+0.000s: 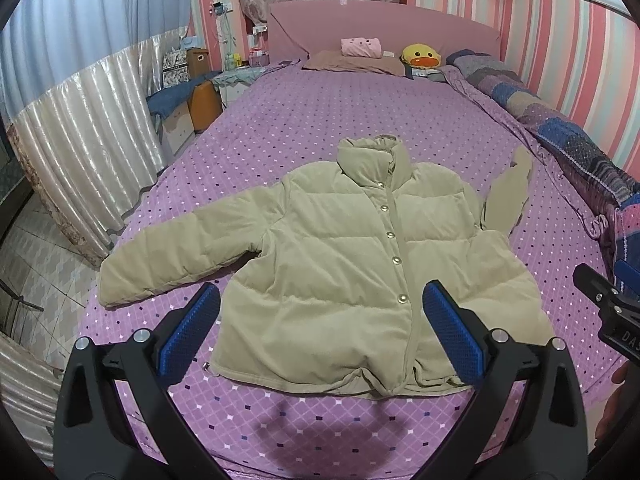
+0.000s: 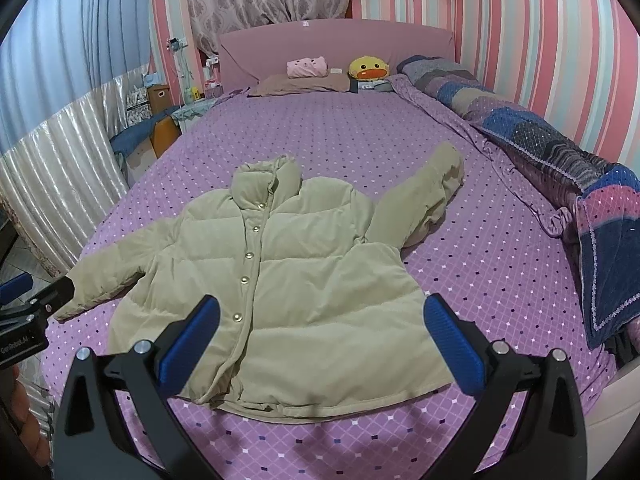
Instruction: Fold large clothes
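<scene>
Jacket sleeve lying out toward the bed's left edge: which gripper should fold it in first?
Left, probably. The left gripper hangs open over the jacket hem nearer that sleeve; the right gripper sits further right.

Beige puffer jacket [image 1: 332, 256] flat on purple bedspread [image 1: 320, 120], front up, snapped shut, sleeves spread.

The left claw [image 2: 24, 312] body reads "GenRobot.AI"; the right claw [image 1: 616, 308] body shows only "DAS", cut off.

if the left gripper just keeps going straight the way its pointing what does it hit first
Most likely the beige puffer jacket: the open left gripper frames its lower front near the snap placket. Depth is unclear, so it may touch the purple bedspread first.
</scene>
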Action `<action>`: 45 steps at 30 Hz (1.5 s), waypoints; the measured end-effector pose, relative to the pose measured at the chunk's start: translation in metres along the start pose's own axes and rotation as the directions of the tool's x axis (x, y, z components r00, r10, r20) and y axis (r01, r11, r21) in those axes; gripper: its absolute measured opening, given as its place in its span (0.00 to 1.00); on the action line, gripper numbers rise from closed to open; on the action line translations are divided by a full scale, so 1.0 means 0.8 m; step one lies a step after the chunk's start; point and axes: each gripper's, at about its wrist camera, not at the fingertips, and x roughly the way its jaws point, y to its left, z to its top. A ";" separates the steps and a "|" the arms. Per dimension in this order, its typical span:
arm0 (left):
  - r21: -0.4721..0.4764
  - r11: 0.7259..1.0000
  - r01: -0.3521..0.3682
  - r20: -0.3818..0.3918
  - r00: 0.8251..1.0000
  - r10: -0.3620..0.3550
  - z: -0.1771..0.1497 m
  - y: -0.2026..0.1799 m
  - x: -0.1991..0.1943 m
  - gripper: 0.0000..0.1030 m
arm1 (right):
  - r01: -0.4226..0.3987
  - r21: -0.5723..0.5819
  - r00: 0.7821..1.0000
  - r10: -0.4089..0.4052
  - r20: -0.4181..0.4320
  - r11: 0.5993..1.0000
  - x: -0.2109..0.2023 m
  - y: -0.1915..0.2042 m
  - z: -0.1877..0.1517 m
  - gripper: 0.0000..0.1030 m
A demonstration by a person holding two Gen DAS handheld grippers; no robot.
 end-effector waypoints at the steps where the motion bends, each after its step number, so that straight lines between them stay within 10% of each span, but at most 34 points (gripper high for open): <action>1: -0.001 1.000 -0.001 -0.001 1.000 0.001 0.000 0.000 0.000 0.97 | 0.000 0.000 1.000 0.000 -0.001 1.000 0.000 0.000 -0.001 0.98; 45: -0.010 1.000 -0.003 -0.010 1.000 0.003 -0.003 0.002 0.006 0.97 | 0.014 0.006 1.000 -0.014 -0.012 1.000 0.009 -0.005 -0.010 0.98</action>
